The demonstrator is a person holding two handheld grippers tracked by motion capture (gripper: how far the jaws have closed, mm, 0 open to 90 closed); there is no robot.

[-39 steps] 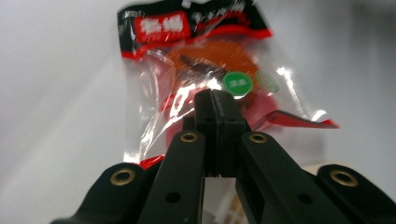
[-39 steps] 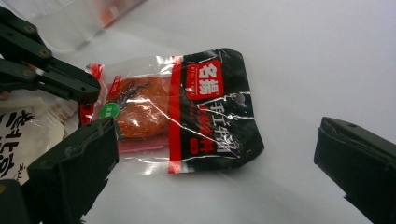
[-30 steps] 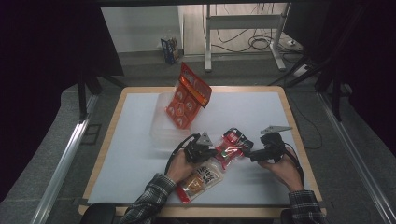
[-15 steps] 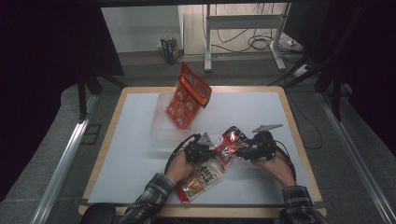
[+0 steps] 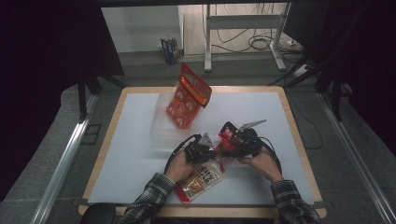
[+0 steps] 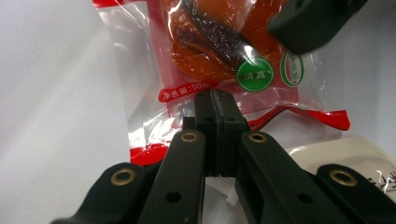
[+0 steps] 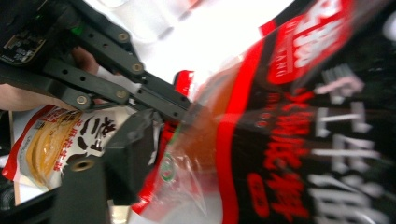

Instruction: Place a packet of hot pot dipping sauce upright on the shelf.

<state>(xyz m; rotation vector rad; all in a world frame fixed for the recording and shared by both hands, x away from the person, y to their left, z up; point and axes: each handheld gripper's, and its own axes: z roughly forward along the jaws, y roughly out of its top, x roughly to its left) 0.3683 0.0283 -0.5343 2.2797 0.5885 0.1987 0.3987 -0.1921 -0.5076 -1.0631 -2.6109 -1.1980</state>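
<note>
Red packet [image 5: 227, 140]: held above the mat [image 5: 140, 154], between the grippers. Left gripper [image 6: 215, 105]: clamped on its clear edge seal. Right gripper [image 5: 233, 140]: jaws just closing around the far side; contact not discernible. Step: two-handed grasp, probably to pull it open. Next: firm right grip opposite left. Yellow packet [image 5: 201, 179]: lying beneath.

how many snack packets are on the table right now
3: a red packet held between the two grippers, a pale packet on the table under the hands, and an orange packet leaning farther back. Others may be hidden.
</note>
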